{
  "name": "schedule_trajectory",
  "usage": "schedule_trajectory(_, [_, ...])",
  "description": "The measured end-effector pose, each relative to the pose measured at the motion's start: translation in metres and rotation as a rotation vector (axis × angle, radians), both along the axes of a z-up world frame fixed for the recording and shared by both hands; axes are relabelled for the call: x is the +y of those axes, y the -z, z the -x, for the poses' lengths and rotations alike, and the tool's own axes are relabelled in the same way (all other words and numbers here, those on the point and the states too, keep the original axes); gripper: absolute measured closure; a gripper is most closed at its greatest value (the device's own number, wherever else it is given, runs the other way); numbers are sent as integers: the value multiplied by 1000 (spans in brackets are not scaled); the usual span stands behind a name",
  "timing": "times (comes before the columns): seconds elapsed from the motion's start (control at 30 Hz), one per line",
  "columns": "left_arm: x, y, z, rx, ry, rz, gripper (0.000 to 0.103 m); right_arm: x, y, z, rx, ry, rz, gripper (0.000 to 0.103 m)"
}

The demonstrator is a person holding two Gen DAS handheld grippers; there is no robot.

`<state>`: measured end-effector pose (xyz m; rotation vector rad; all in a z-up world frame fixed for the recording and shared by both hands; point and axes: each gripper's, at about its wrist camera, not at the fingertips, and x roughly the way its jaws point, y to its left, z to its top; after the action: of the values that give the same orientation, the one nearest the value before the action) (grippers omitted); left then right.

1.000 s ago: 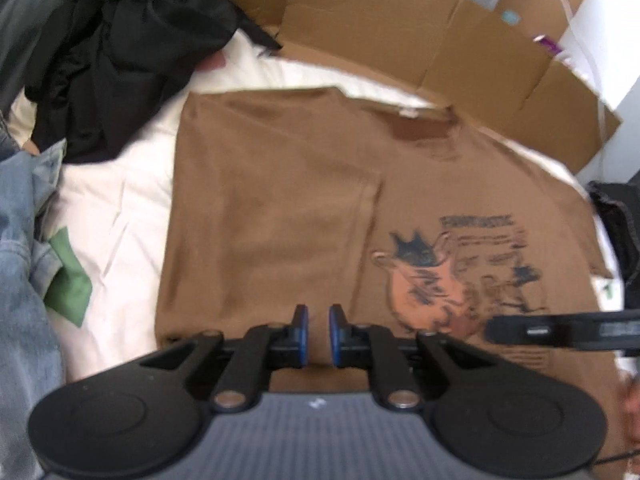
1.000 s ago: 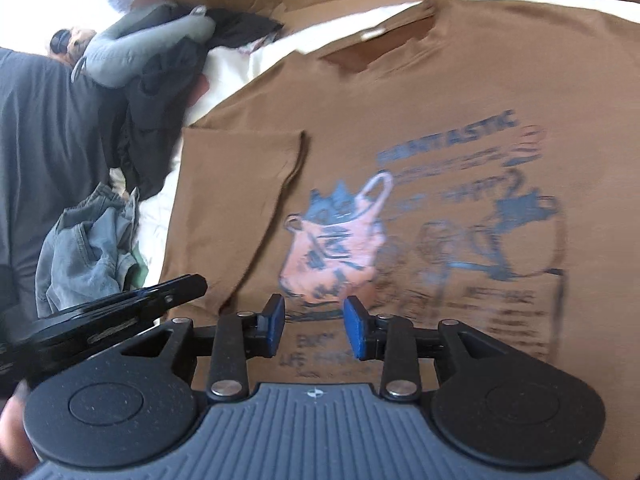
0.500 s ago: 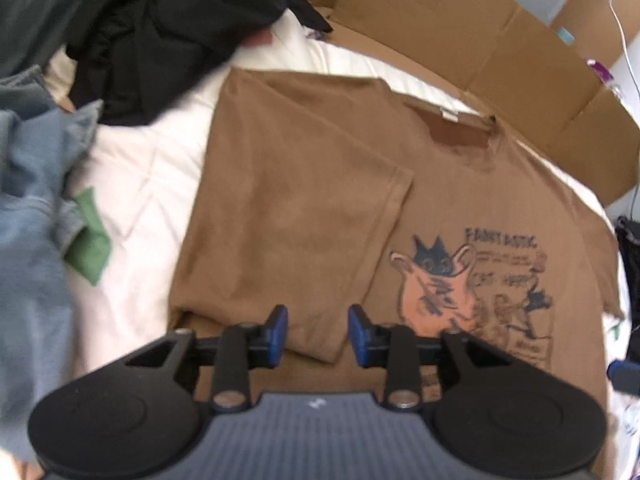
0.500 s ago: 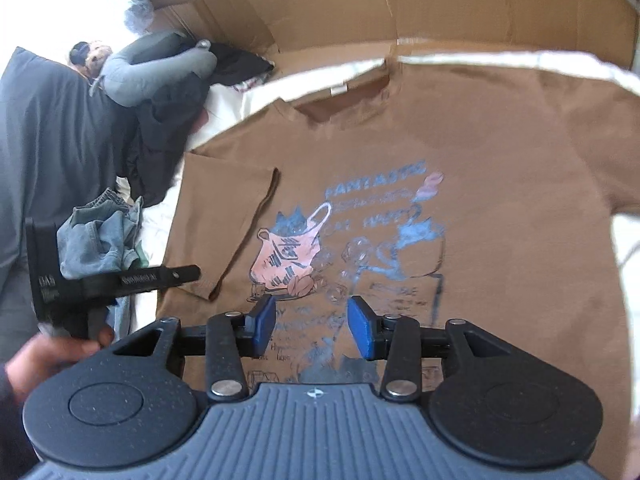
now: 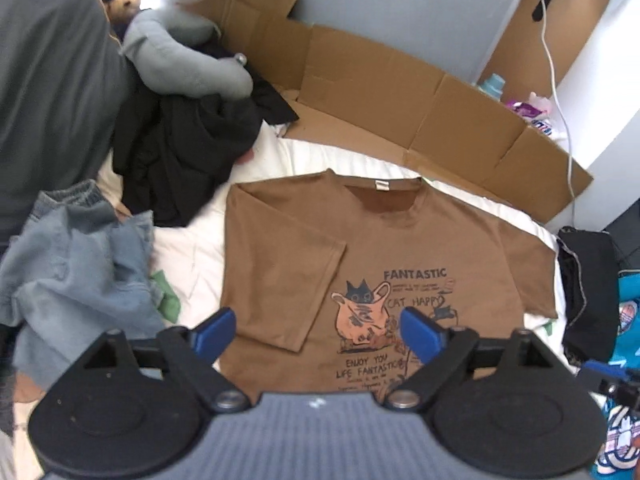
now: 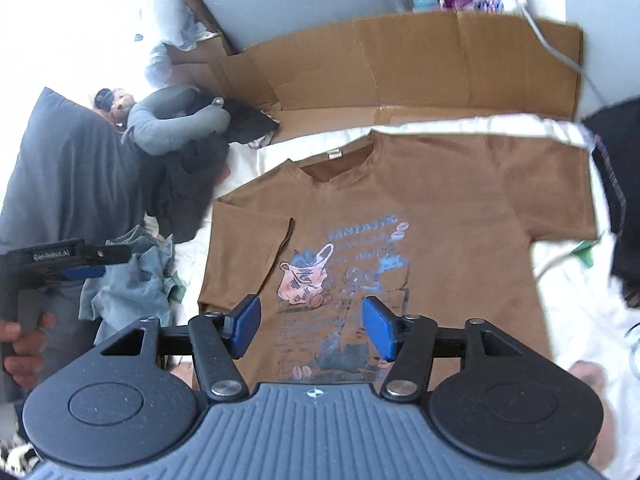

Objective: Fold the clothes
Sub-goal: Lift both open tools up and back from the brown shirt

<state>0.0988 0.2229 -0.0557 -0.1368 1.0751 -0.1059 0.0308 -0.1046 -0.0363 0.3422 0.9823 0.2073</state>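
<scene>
A brown T-shirt point(image 5: 420, 240) was seen spread front side up on a white sheet point(image 5: 192, 248), its collar turned toward a strip of flattened cardboard point(image 5: 400, 92) that stood along the far edge. One sleeve point(image 5: 280, 280), on the left in both views, had been folded inward across the chest, its cuff lying just beside a printed picture of a cat in a bag point(image 5: 362, 312), while the opposite sleeve point(image 6: 560, 196) was laid out flat to the side. The left tool point(image 5: 316, 332) was held above the shirt's lower hem with its blue pads point(image 5: 216, 330) spread wide apart and nothing between them; no cloth was touched by it. The right tool point(image 6: 312, 326) was likewise held released over the lower part of the print, its blue pads point(image 6: 378, 328) parted and empty. In the right wrist view the left tool was also seen from the side at the left edge, gripped by a hand point(image 6: 24, 344). A crumpled heap of blue denim point(image 5: 80, 264) was found to the left of the shirt, with a scrap of green cloth point(image 5: 166, 296) between them. Farther back on that side, black garments point(image 5: 188, 140) were piled under a grey neck pillow point(image 5: 180, 60). A dark folded garment point(image 5: 588, 280) was seen at the right edge.
</scene>
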Motion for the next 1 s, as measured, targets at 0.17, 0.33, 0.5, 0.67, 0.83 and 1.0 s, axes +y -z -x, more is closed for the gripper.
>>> schedule_trajectory(0.17, [13, -36, 4, -26, -11, 9, 11, -5, -55, 16, -40, -13, 26, 24])
schedule_trajectory(0.33, [28, -64, -1, -40, -10, 38, 10, -10, -102, 32, -46, 5, 87, 22])
schedule_trajectory(0.5, [41, -83, -3, -34, 13, 40, 8, -20, -146, 52, -63, 50, 121, 15])
schedule_trajectory(0.67, [46, -111, -2, -71, 27, 9, 8, -45, -189, 68, -83, 113, 129, 14])
schedule_trajectory(0.83, [37, -141, -5, -106, 45, 8, 8, -75, -221, 71, -118, 157, 136, 11])
schedule_trajectory(1.0, [23, -167, -11, -125, 20, 31, 5, -98, -219, 60, -107, 143, 156, 11])
